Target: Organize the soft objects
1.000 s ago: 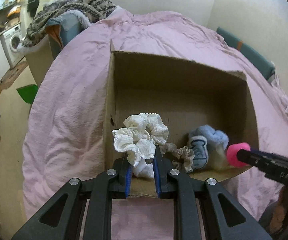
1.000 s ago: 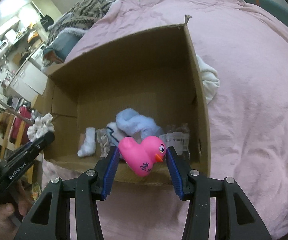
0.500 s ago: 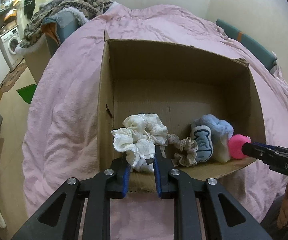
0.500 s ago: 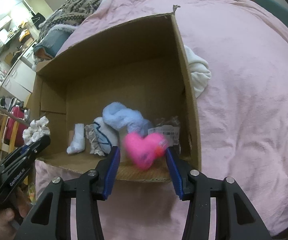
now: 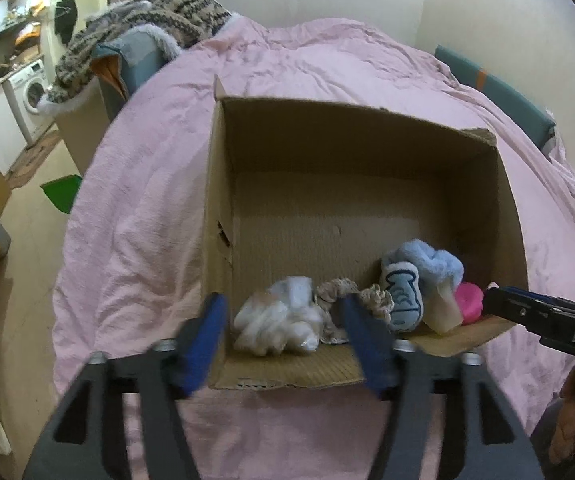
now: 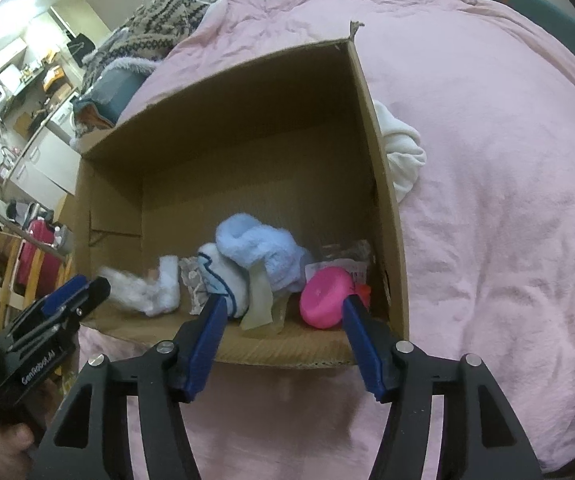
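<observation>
An open cardboard box (image 5: 351, 136) lies on a pink bed (image 5: 135, 216); it also shows in the right wrist view (image 6: 223, 128). My left gripper (image 5: 283, 320) is open at the box's near left edge, and a white scrunchie (image 5: 275, 322) lies blurred on the box floor between its fingers. My right gripper (image 6: 281, 316) is open at the near right edge. A pink toy duck (image 6: 325, 298) lies in the box's right corner, free of the fingers. A blue fluffy sock (image 6: 259, 248) and a beige scrunchie (image 5: 351, 294) lie between them.
A white cloth (image 6: 401, 152) lies on the bed outside the box's right wall. A patterned blanket pile (image 5: 143, 24) sits at the bed's far left. A washing machine (image 5: 27, 92) and floor clutter stand to the left.
My left gripper opened and the white scrunchie dropped into the box. My right gripper opened wider and the pink duck fell to the box floor.
</observation>
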The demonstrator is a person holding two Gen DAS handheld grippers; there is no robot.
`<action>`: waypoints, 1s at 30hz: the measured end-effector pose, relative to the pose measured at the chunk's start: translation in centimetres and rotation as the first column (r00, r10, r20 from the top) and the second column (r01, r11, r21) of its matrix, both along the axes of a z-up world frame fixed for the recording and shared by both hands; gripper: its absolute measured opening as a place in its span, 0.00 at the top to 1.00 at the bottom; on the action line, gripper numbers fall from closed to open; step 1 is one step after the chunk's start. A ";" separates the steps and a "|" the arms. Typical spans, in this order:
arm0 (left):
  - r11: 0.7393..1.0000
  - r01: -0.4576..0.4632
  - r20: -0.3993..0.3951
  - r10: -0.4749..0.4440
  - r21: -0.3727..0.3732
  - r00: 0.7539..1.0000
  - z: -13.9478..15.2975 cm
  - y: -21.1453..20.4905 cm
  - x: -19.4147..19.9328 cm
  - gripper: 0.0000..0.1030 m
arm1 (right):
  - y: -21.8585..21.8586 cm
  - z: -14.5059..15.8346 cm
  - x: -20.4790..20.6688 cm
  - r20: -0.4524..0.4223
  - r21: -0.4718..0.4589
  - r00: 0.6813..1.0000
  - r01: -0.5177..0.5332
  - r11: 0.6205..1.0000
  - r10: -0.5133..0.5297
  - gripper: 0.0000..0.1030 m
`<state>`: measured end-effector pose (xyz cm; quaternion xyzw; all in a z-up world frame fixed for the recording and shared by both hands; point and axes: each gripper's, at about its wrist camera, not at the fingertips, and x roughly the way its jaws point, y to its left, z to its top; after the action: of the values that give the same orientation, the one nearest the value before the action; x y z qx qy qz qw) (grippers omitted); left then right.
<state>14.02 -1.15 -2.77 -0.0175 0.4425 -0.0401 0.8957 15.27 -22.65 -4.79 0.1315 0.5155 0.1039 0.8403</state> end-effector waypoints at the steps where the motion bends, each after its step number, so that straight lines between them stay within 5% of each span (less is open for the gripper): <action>1: 1.000 -0.002 0.009 0.002 -0.001 1.000 0.2 -0.1 -0.1 0.40 | 0.0 0.1 0.0 0.005 0.002 1.000 0.000 1.000 0.000 0.38; 7: 0.999 -0.037 0.053 0.035 0.033 0.998 1.3 0.2 -0.3 0.40 | -0.3 1.3 -0.5 0.057 0.031 0.998 0.000 1.000 -0.001 0.25; 12: 0.997 -0.068 0.101 0.063 0.048 0.993 2.3 0.7 -0.8 0.39 | -0.4 2.7 -1.1 0.123 0.044 0.992 0.008 0.999 -0.013 0.01; 15: 0.990 -0.117 0.140 0.104 0.081 0.985 3.3 0.9 -1.5 0.24 | -0.8 3.2 -1.5 0.149 0.056 0.988 0.025 0.998 -0.033 0.00; 20: 0.991 -0.134 0.184 0.128 0.022 0.975 5.3 2.1 -3.1 0.04 | -1.4 4.4 -2.5 0.212 0.039 0.975 0.053 0.998 -0.060 0.00; 30: 0.993 -0.116 0.143 0.117 -0.012 0.983 6.3 3.4 -6.4 0.00 | -0.4 6.7 -6.3 0.344 -0.031 0.938 0.048 0.998 -0.035 0.00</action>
<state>7.59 2.24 3.54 -0.0420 0.3750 0.0105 0.9260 9.01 -23.04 1.87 0.1057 0.3602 0.0975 0.9217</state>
